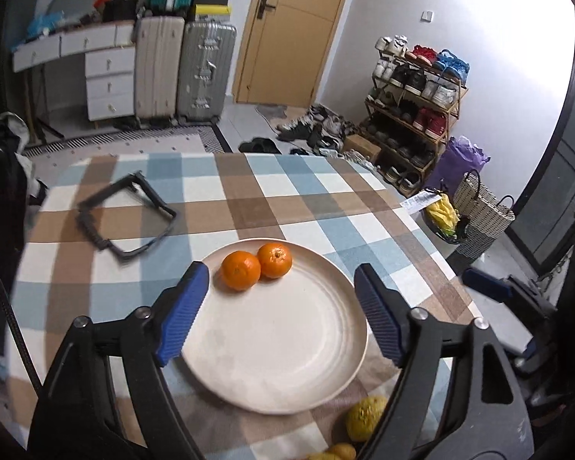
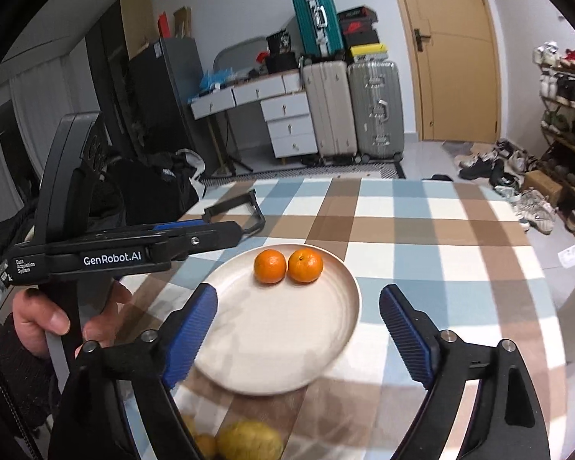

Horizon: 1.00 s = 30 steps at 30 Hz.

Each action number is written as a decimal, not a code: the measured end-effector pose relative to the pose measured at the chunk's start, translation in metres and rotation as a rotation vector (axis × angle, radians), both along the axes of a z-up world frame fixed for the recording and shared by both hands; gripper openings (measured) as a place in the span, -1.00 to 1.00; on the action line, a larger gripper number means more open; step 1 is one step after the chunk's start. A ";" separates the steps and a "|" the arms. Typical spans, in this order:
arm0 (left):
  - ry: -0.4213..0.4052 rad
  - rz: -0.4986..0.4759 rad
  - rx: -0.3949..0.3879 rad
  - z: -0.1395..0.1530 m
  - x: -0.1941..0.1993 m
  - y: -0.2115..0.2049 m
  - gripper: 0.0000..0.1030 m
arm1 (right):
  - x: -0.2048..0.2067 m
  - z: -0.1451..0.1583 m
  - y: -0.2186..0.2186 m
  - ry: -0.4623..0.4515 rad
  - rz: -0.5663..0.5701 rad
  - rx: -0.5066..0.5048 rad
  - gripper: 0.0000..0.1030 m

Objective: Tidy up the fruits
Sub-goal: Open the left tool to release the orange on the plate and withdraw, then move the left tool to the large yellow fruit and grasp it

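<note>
A cream round plate (image 1: 283, 352) (image 2: 287, 345) sits on the checked tablecloth. Two oranges (image 1: 240, 270) (image 1: 274, 260) lie side by side at its far edge; they also show in the right wrist view (image 2: 270, 266) (image 2: 305, 265). My left gripper (image 1: 280, 295) is open and empty above the plate's near half. My right gripper (image 2: 297, 306) is open and empty above the plate too. Yellowish fruits lie near the table's front edge (image 1: 366, 418) (image 2: 249, 441), partly hidden by the grippers. The left gripper's body (image 2: 115, 253) shows side-on in the right wrist view.
A black square frame (image 1: 124, 216) (image 2: 235, 209) lies on the table's far left. The table's right edge (image 1: 433, 237) drops to the floor with a woven basket (image 1: 479, 207) and shoe rack (image 1: 414, 115). Suitcases (image 2: 352, 107) stand at the back.
</note>
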<state>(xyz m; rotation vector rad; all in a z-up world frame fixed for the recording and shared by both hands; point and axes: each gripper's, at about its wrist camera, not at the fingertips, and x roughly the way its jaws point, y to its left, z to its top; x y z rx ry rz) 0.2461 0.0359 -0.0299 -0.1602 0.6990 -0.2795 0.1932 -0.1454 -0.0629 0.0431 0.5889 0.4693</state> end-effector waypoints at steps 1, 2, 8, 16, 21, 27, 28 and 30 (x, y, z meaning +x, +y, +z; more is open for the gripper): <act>-0.008 0.005 0.006 0.003 -0.009 0.001 0.53 | -0.008 0.003 -0.003 -0.011 -0.008 0.008 0.77; -0.016 0.013 0.013 0.007 -0.020 0.002 0.56 | -0.017 0.006 -0.005 -0.022 -0.016 0.017 0.79; -0.043 0.048 0.046 0.019 -0.070 0.006 0.63 | -0.062 0.020 -0.016 -0.098 -0.051 0.059 0.90; -0.076 0.077 0.072 0.025 -0.126 0.007 0.94 | -0.107 0.021 -0.017 -0.139 -0.070 0.070 1.00; -0.085 0.093 0.067 0.018 -0.160 0.008 0.98 | -0.126 0.009 -0.018 -0.124 -0.092 0.072 1.00; -0.013 0.099 0.056 -0.012 -0.179 0.010 0.98 | -0.145 -0.008 -0.021 -0.100 -0.120 0.067 1.00; 0.005 0.097 0.053 -0.018 -0.181 0.011 0.98 | -0.148 -0.012 -0.021 -0.095 -0.123 0.064 1.00; 0.034 0.093 0.045 -0.030 -0.178 0.012 0.98 | -0.150 -0.017 -0.022 -0.085 -0.125 0.060 1.00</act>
